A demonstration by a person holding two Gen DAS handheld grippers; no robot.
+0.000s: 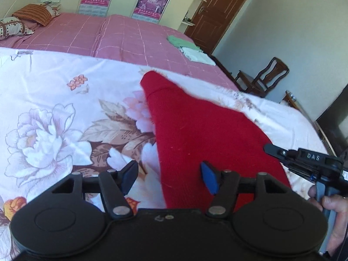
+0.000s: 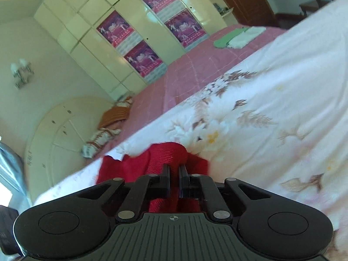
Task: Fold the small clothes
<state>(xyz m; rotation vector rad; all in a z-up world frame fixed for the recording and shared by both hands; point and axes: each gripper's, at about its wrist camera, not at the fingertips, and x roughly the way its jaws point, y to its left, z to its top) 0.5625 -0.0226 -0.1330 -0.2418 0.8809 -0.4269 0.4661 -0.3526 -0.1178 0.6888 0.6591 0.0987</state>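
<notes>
A red knitted garment [image 1: 195, 130] lies on the floral white sheet [image 1: 54, 108], narrowing to a point at its far end. My left gripper [image 1: 169, 176] hangs open over its near left edge, the right blue pad [image 1: 208, 179] above the red cloth and the left pad [image 1: 130, 175] above the sheet. In the right wrist view my right gripper [image 2: 174, 169] is shut, with a bunched fold of the red garment [image 2: 165, 152] between its jaws. From the left wrist view, the right gripper [image 1: 268, 147] shows at the garment's right edge, held by a hand [image 1: 332, 202].
Beyond the floral sheet lies a pink checked bedspread [image 1: 130, 37] with folded green and white clothes [image 1: 191, 47] near its far right edge. Pillows [image 1: 32, 15] are at the far left. A wooden chair [image 1: 263, 76], a door [image 1: 217, 10] and wardrobes [image 2: 97, 43] stand behind.
</notes>
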